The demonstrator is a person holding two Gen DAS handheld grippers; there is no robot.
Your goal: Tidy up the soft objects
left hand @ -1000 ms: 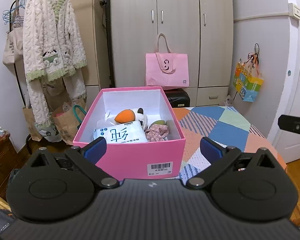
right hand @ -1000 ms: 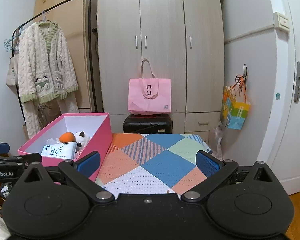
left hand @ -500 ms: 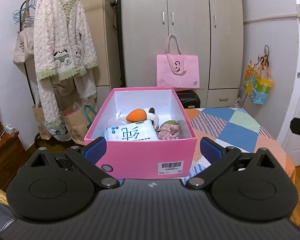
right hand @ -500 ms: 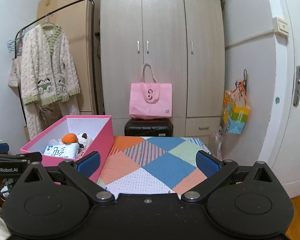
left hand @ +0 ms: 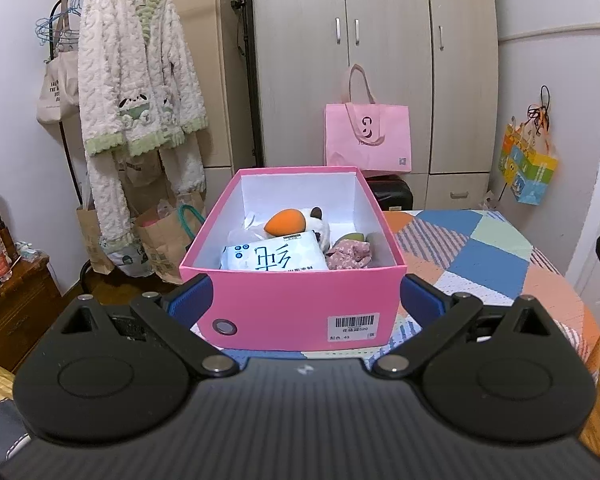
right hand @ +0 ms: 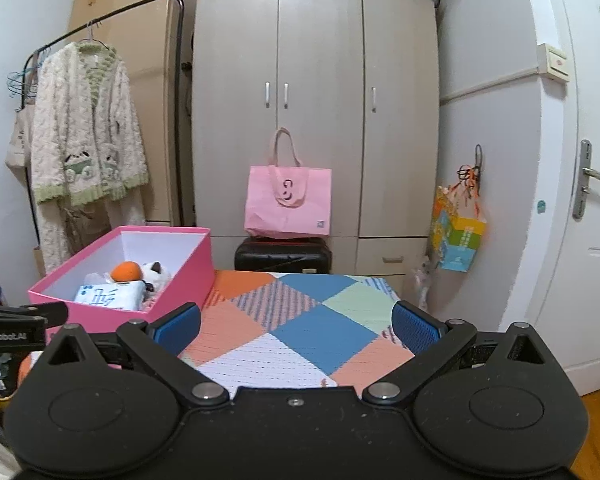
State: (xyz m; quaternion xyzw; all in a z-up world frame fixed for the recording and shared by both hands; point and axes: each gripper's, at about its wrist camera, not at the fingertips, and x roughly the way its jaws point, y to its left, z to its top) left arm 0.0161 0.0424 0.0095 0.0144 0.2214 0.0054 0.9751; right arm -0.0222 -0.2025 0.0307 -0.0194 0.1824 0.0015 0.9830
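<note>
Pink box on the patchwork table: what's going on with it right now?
A person holds a claw in each hand. The left claw is open, its fingers either side of the near end of the pink box, which already holds a tissue pack, a plush toy and a floral fabric piece. The right claw is open and empty over the patchwork tablecloth.
</note>
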